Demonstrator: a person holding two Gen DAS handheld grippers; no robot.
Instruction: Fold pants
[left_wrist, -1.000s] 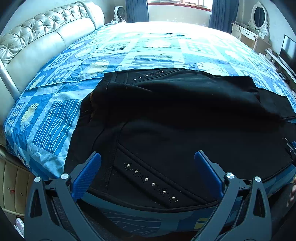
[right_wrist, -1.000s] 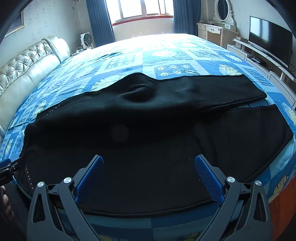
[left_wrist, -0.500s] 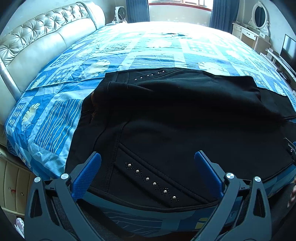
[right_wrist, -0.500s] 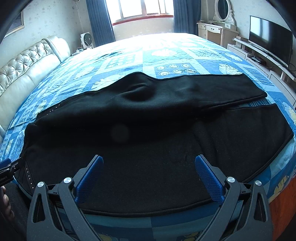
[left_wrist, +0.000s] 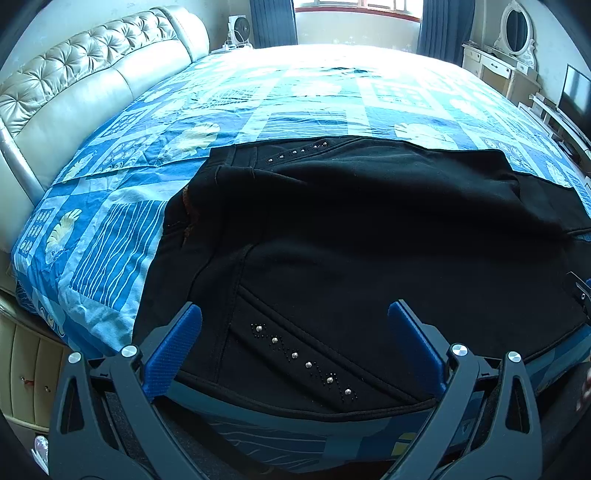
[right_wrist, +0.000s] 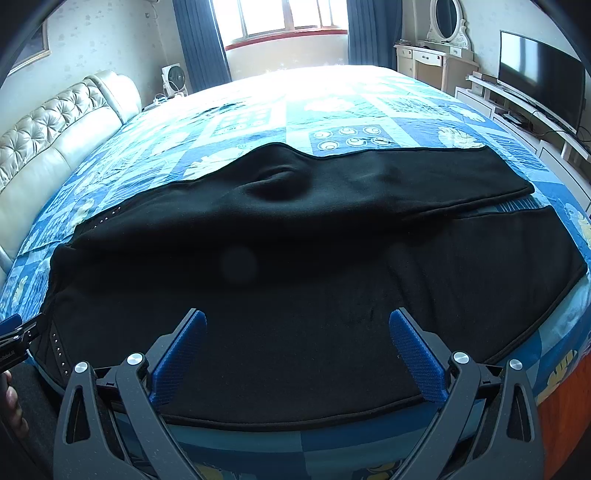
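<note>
Black pants (left_wrist: 369, 236) lie spread across the near part of the bed, waistband to the left with studded pocket trim (left_wrist: 306, 363) near the front edge. My left gripper (left_wrist: 295, 314) hangs open just above the waist end, nothing between its blue pads. In the right wrist view the pants (right_wrist: 295, 258) stretch sideways, two legs (right_wrist: 461, 221) running to the right, slightly apart at the hems. My right gripper (right_wrist: 297, 319) is open over the near leg, close to the bed's front edge. The left gripper's tip (right_wrist: 14, 332) shows at the far left.
The bed carries a blue patterned quilt (left_wrist: 295, 99). A tufted beige headboard (left_wrist: 74, 85) runs along the left. A dresser with a mirror (right_wrist: 439, 48) and a TV (right_wrist: 539, 88) on a low stand line the right wall. A fan (right_wrist: 173, 79) stands by the window.
Nothing has visibly changed apart from a slight shift of the left view; both grippers stay open over the pants.
</note>
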